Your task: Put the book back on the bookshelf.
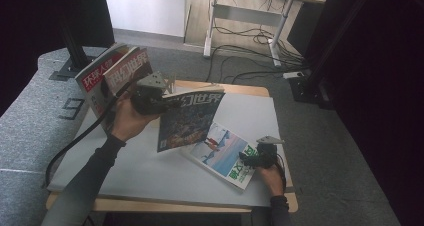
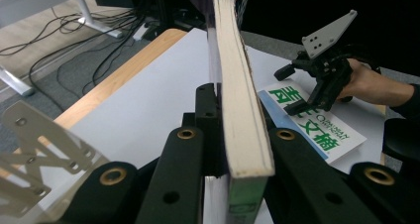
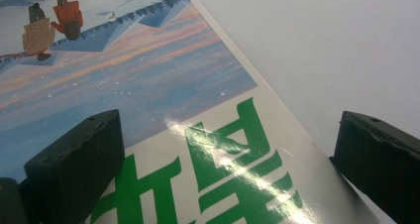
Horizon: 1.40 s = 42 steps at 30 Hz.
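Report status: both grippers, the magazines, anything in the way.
Left gripper shut on dark magazine, held up off table. Right gripper open over green-titled magazine, flat on table. Nothing blocking.

- The left gripper [image 1: 159,97] is raised above the table [image 1: 150,171], jaws clamped tight on the edge of a dark magazine [image 1: 187,118] held upright.
- The left forearm reaches in from the table's near left corner.
- The right gripper [image 1: 248,159] sits low at the table's near right, jaws spread wide over a white magazine [image 1: 220,153], not gripping.
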Tool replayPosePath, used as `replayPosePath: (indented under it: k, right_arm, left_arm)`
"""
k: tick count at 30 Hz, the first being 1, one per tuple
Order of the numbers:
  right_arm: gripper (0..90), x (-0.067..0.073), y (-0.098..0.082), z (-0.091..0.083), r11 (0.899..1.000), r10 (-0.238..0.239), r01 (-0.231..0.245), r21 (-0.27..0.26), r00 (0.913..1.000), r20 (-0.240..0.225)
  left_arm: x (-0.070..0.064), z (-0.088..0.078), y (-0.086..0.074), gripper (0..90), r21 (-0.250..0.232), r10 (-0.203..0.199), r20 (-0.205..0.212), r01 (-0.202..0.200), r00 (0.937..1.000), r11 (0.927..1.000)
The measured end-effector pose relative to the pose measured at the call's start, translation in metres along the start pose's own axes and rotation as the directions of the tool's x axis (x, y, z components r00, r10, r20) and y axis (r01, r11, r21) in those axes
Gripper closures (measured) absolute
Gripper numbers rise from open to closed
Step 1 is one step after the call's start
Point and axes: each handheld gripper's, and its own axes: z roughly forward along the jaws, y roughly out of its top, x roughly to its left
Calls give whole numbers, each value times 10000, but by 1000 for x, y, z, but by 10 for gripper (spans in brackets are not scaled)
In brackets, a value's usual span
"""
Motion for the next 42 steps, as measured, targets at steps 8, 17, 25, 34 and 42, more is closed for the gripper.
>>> replayPosePath:
  k: [8,17,25,34,42]
  right_arm:
    - [0,-5,-5,3,9982,537,-547,-234,9978,-398]
    - [0,-8,-5,4,9972,709,-721,-197,9961,-527]
    - [0,-10,-6,5,9957,908,-918,-150,9943,-567]
    - [0,-14,-6,6,9915,1299,-1303,-6,9888,-734]
    - [0,-14,-6,6,9916,1287,-1291,-12,9891,-722]
  left_arm:
    - [4,-19,-6,827,-165,-186,-254,182,9995,9997]
    - [12,-46,-17,827,-391,-545,-691,519,9961,9979]
    - [23,-78,-32,826,-543,-981,-1382,914,9855,9943]
    - [31,-115,-48,826,-675,-1475,-2276,1355,9625,9885]
    - [41,-136,-63,826,-806,-1890,-3031,1725,9340,9817]
